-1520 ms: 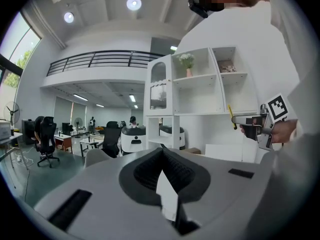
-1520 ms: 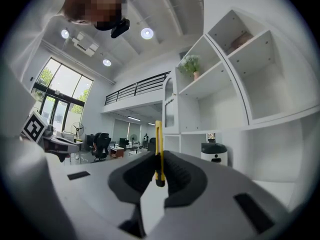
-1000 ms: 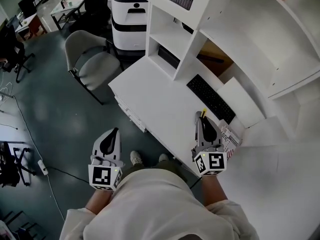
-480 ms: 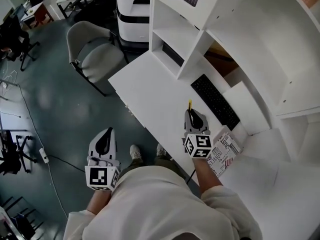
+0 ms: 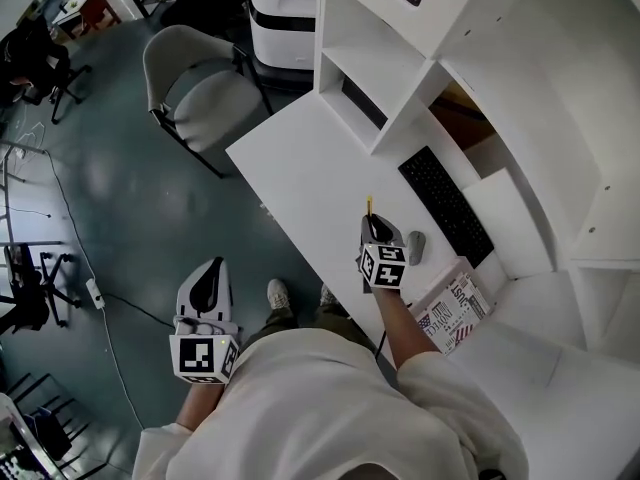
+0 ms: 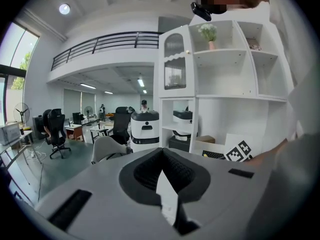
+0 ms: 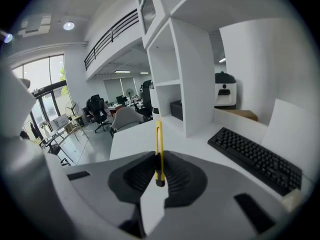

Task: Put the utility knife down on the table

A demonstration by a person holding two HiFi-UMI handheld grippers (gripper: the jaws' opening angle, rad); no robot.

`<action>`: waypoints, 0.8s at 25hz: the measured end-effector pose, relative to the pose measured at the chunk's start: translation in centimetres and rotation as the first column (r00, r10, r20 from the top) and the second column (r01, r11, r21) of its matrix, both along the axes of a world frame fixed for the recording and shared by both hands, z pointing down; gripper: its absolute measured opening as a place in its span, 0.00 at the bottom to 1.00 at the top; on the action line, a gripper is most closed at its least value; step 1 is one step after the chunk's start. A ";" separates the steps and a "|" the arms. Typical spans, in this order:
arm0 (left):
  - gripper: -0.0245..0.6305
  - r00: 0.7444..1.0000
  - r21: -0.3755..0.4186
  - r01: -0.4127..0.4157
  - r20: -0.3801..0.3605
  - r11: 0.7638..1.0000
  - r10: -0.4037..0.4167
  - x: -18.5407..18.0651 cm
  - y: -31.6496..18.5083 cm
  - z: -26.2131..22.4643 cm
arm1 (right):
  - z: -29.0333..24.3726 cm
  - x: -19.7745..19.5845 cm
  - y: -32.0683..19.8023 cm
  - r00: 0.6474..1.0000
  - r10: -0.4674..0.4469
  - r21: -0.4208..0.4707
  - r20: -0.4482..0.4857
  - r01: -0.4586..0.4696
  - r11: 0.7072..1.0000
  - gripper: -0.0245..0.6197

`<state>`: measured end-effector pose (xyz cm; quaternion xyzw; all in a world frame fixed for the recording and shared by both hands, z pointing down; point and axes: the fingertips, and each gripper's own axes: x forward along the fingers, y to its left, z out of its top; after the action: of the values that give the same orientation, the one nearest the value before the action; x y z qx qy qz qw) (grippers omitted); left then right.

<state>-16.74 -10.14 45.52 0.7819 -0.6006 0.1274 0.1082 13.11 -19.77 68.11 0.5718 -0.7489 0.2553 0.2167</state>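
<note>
My right gripper [image 5: 372, 226] is over the white table [image 5: 300, 168], shut on a slim yellow utility knife [image 7: 159, 153]. The knife [image 5: 368, 206] sticks out forward past the jaws, pointing along the tabletop [image 7: 135, 139]. Whether it touches the table is not clear. My left gripper [image 5: 208, 286] hangs off the table over the floor at the left, shut with nothing between its fingers; in the left gripper view [image 6: 162, 176] the jaws meet.
A black keyboard [image 5: 446, 206] lies right of the knife, also seen in the right gripper view [image 7: 255, 156]. A grey mouse [image 5: 416, 247] and a printed box [image 5: 452, 311] lie near my right hand. White shelves [image 5: 420, 68] stand behind. A grey chair [image 5: 195, 88] stands at the table's far end.
My right gripper has moved left and forward with the knife, away from the printed box toward the middle of the table. The left gripper has stayed in place.
</note>
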 end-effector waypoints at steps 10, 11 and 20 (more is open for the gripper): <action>0.04 0.999 -0.049 0.039 0.006 0.998 -0.038 -1.6 -1.7 1.5 | 9.4 -0.4 -1.6 0.999 0.006 -0.221 -0.045 -0.015 0.975 0.13; 0.04 0.999 -0.053 0.041 0.006 0.998 -0.041 -1.7 -1.8 1.8 | 10.0 -0.4 -1.7 0.999 0.007 -0.237 -0.049 -0.019 0.971 0.13; 0.04 0.998 -0.094 0.063 -0.007 0.994 -0.064 -2.4 -3.0 3.1 | 13.8 -1.0 -2.9 0.998 0.016 -0.374 -0.067 -0.040 0.927 0.13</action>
<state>-19.11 -13.12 48.64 0.7569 -0.6182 0.1481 0.1516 12.12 -22.63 81.95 0.5382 -0.6710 0.3786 0.3416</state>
